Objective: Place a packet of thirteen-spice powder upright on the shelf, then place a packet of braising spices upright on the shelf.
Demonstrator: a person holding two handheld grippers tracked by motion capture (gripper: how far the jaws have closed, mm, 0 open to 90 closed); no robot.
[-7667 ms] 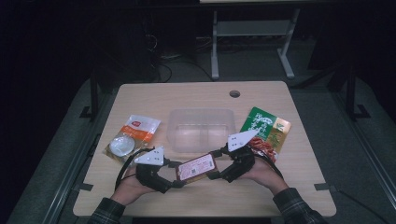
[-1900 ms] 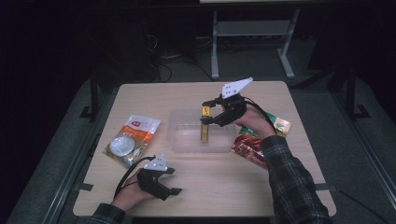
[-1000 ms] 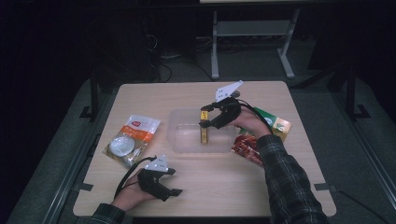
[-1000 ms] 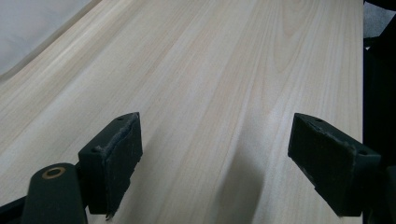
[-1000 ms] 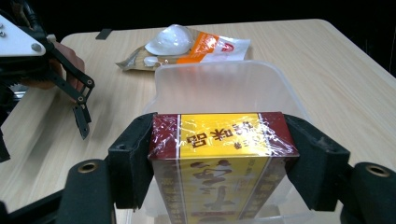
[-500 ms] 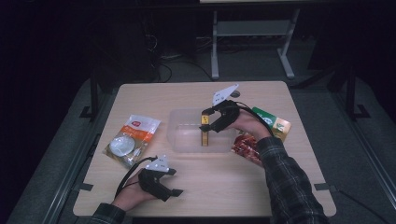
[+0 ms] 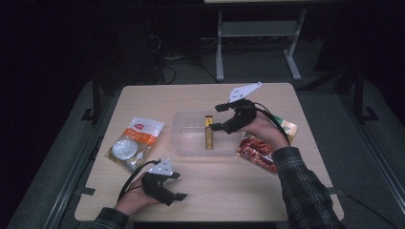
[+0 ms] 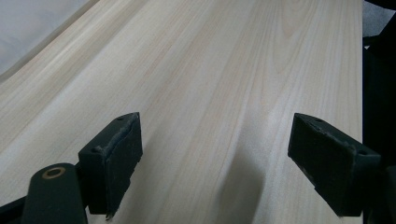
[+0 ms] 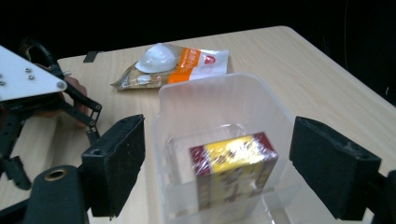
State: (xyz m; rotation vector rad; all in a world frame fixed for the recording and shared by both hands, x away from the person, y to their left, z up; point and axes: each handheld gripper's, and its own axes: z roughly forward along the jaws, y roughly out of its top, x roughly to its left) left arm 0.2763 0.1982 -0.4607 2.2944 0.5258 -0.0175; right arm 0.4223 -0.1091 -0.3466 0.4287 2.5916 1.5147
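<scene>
Clear plastic forms the tub at the centre of the high view, and a red and yellow wrapped box stands on its narrow edge inside it, toward the tub's right side. Your right gripper hangs just right of the box with its 2 jaws spread wide and nothing between them; in the right gripper view the box sits in the gap, clear of both pads. Your left gripper rests low at the lower left of the wooden table, jaws also spread over bare wood. An orange and white packet lies left of the tub, a red packet just right of it.
</scene>
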